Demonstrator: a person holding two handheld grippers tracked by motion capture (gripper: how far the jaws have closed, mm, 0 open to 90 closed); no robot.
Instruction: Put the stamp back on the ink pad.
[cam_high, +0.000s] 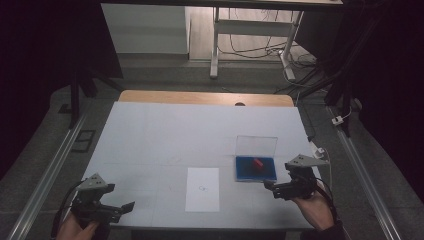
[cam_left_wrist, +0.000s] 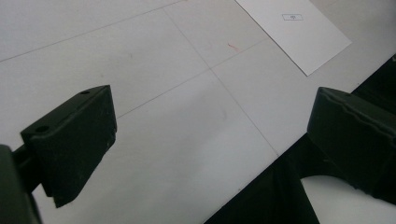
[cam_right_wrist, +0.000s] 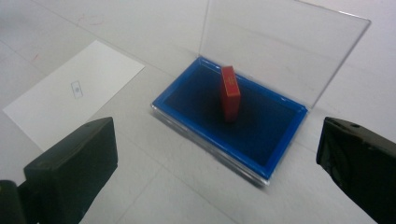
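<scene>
The bench (cam_high: 150, 130) carries a white surface sheet with a wooden strip showing at its far edge. Three items lie on its near half.

Ink pad case (cam_high: 255, 168): a shallow blue tray with a clear hinged lid (cam_high: 256, 145) standing open and upright at its far side. It sits on the right half of the bench, just beyond the right claw. In the right gripper view the case (cam_right_wrist: 261, 140) lies between and beyond the two jaws, apart from both.

Red stamp (cam_high: 258, 163): a small red block standing upright on the blue pad inside the case, nearer the lid side. In the right gripper view the stamp (cam_right_wrist: 230, 92) stands on end with its narrow face toward the camera.

White paper sheet (cam_high: 202, 189): lies flat near the front edge, just left of the case and apart from it. A small printed mark sits near its middle. It also appears in the left gripper view (cam_left_wrist: 299, 32) and the right gripper view (cam_right_wrist: 70, 98).

Left claw (cam_high: 122, 207): held at the front left corner of the bench, well apart from the paper. Jaws are released and wide apart, nothing between them.

Right claw (cam_high: 272, 187): held at the front right, just beside the near right corner of the case, not touching it. Jaws are released and wide apart, grasping nothing.
</scene>
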